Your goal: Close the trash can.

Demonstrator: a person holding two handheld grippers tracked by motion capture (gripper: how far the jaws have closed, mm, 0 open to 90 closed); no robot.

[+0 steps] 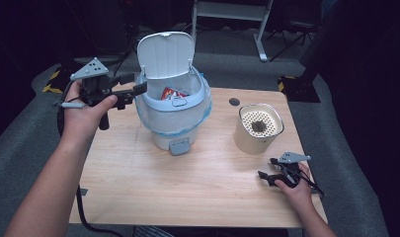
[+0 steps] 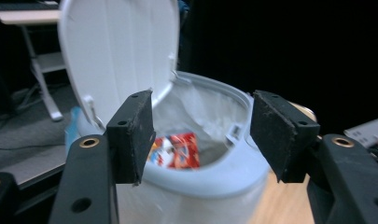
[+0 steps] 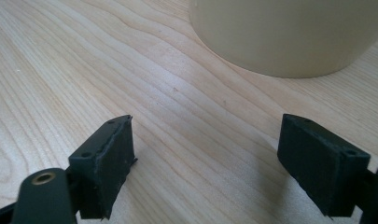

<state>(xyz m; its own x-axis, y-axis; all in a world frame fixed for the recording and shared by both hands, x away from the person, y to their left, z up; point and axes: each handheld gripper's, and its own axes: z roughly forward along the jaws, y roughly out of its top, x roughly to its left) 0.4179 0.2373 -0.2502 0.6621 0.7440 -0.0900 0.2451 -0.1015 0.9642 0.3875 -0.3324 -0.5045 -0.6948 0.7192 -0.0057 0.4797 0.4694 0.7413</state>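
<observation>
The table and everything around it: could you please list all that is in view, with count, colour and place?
bin: one, pale grey with a clear liner, back middle of the table, lid up
packet: one, red, inside the bin
tub: one, cream, perforated top with dark bits, right of the bin
table: one, light wood
desk frame: one, white, on the floor behind
left tongs: black, open, at the bin's rim
right tongs: black, open, low at the table's front right
hands: two, one on each tongs
</observation>
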